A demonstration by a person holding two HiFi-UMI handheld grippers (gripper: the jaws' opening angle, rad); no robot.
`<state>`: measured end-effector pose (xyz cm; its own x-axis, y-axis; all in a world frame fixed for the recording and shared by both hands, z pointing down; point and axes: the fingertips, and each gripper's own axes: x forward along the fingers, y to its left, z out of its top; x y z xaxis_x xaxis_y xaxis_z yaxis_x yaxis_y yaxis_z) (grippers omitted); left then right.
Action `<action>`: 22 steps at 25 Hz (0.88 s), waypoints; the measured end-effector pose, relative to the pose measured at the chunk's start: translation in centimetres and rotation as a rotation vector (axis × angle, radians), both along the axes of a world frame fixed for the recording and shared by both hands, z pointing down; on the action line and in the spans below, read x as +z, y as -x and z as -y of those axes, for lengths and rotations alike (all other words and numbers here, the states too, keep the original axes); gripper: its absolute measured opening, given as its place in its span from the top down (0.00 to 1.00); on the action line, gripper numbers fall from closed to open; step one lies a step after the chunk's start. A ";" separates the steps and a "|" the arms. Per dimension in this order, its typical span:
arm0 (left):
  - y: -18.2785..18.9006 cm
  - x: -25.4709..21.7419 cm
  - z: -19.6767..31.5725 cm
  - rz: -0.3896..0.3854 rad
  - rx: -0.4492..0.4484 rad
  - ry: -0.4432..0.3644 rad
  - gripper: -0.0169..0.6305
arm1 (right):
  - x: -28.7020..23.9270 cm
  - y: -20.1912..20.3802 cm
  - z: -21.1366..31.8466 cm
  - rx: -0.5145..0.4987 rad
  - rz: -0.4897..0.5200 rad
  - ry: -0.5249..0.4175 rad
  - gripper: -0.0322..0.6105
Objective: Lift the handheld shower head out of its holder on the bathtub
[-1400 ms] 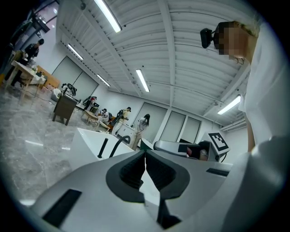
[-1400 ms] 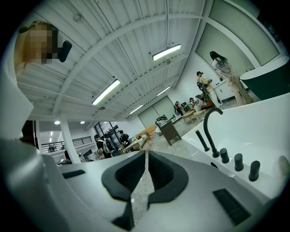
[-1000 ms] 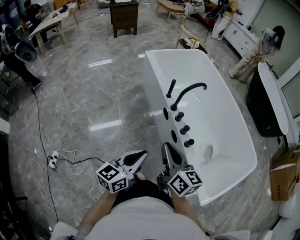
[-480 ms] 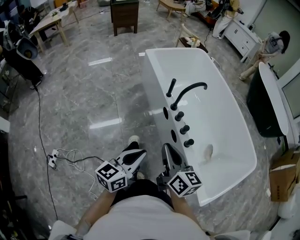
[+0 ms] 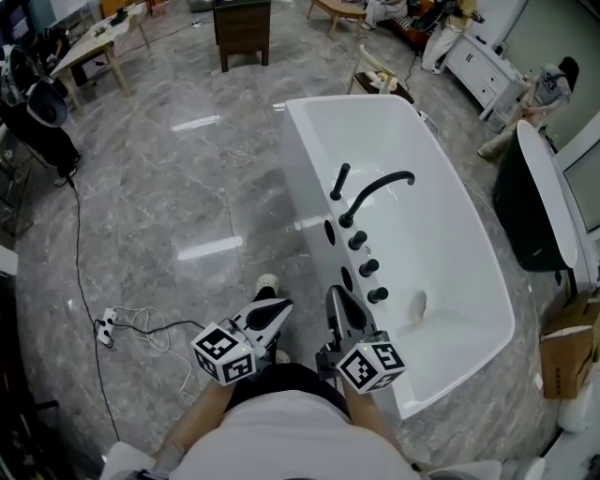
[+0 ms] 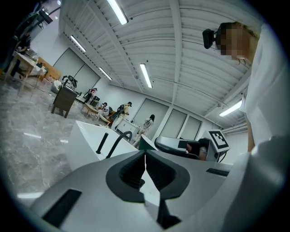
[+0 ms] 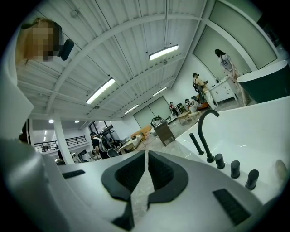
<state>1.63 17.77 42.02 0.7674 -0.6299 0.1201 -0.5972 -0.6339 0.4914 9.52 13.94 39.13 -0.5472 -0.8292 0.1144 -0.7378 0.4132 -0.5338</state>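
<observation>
The handheld shower head [image 5: 339, 181] is a slim black stick standing upright in its holder on the near rim of the white bathtub [image 5: 309, 150]. Beside it are the black arched spout [image 5: 375, 192] and three black knobs [image 5: 368, 267]. In the head view both grippers hang low, short of the tub's near end. The left gripper [image 5: 281, 307] is over the floor and the right gripper [image 5: 333, 295] is by the tub's side. Each has its jaws shut on nothing. The right gripper view shows the shower head [image 7: 196, 144] ahead to the right; the left gripper view shows the shower head [image 6: 102, 142] ahead to the left.
A white cable and power strip [image 5: 112, 323] lie on the marble floor at left. My shoe [image 5: 267, 281] shows ahead of the left gripper. A dark tub [image 5: 530, 216] and a cardboard box [image 5: 567, 352] stand at right. A dark cabinet [image 5: 242, 28] and people [image 5: 553, 89] are farther off.
Both grippers have drifted a little forward with the person's step, still shut. A shoe has come into view by the left gripper, and the tub sits slightly nearer.
</observation>
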 end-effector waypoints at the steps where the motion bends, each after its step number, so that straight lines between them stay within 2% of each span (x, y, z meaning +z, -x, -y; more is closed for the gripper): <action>1: 0.1 0.2 0.4 0.000 0.003 0.004 0.95 | 0.1 0.0 0.4 0.006 0.000 0.003 0.92; 22: 1.8 -0.6 18.2 0.008 0.095 0.007 0.95 | -0.5 1.6 17.1 0.079 -0.027 0.007 0.92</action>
